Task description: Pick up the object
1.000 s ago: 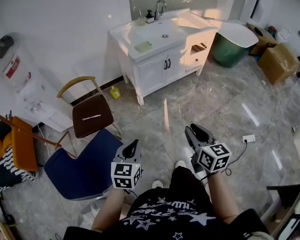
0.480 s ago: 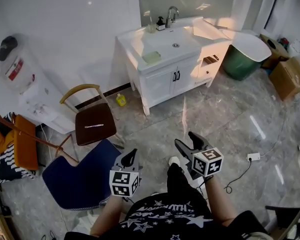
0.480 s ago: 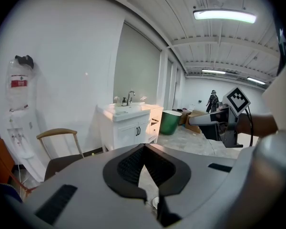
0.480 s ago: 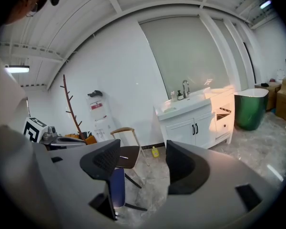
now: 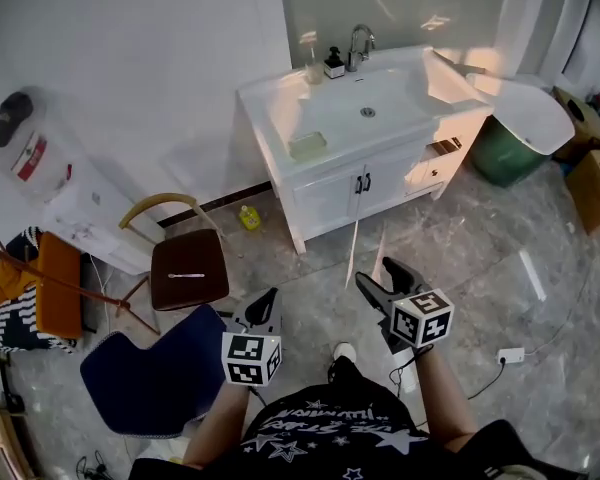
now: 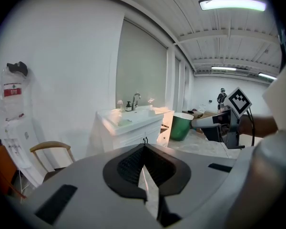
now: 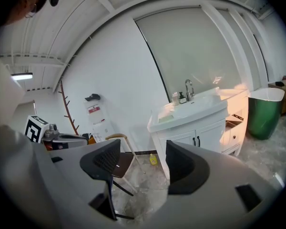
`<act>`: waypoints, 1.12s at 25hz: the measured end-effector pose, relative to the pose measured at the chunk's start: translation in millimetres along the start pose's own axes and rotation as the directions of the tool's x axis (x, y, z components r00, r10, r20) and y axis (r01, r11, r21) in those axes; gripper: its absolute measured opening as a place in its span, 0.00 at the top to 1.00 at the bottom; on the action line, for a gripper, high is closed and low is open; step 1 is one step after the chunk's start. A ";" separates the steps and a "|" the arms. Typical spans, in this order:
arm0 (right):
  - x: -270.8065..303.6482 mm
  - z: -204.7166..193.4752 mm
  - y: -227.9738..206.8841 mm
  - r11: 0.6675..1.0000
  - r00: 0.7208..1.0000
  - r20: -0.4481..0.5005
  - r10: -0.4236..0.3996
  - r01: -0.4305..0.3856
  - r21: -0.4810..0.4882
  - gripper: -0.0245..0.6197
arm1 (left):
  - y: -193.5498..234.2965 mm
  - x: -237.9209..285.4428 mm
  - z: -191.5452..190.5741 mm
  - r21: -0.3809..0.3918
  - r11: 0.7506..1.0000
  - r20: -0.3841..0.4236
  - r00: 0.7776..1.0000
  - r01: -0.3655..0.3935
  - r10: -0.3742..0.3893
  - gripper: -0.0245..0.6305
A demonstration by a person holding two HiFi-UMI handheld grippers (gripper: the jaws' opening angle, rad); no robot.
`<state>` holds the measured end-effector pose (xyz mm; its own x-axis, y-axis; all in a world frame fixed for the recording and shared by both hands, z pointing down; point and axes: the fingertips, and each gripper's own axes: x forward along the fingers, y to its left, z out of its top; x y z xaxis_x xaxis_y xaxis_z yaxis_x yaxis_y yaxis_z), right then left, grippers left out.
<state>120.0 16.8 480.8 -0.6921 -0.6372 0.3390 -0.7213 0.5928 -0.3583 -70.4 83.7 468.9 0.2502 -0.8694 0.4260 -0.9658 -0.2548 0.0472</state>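
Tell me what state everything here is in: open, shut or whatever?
left gripper, shut, empty.
right gripper, open; jaws have just been opening, nothing between them.
cabinet doors, shut.
drawer, pulled partly out.
chair, upright.

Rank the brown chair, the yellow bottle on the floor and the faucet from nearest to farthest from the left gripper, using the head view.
1. Brown chair, just ahead-left of the left gripper.
2. Yellow bottle, on the floor beyond the chair.
3. Faucet, at the back of the white vanity, farthest.
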 end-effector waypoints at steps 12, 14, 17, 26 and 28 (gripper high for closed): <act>73.5 48.8 -62.0 0.994 0.994 -0.053 0.094 -0.096 -0.047 0.50 | 10.0 74.0 46.8 -0.030 0.993 0.026 0.993 -0.111 0.111 0.94; 84.5 56.9 -63.4 0.993 0.993 -0.051 0.105 -0.107 -0.052 0.50 | 15.2 77.3 51.2 -0.031 0.992 0.032 0.992 -0.121 0.122 0.94; 102.7 60.5 -69.0 0.993 0.993 -0.057 0.105 -0.108 -0.054 0.50 | 26.0 84.3 53.5 -0.038 0.990 0.037 0.989 -0.138 0.140 0.94; 160.0 77.7 -103.6 0.998 0.996 -0.077 0.051 -0.053 -0.022 0.50 | 74.0 153.4 65.5 -0.064 0.992 0.017 0.994 -0.110 0.111 0.94; 178.0 87.1 -115.8 0.999 0.996 -0.081 0.030 -0.032 -0.020 0.50 | 85.4 178.3 76.7 -0.061 0.994 0.020 0.996 -0.088 0.090 0.94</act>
<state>82.7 -208.1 506.9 -0.7135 -0.5773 0.3970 -0.6992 0.6228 -0.3510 -103.1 -125.6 479.6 0.1638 -0.8970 0.4105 -0.9865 -0.1506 0.0645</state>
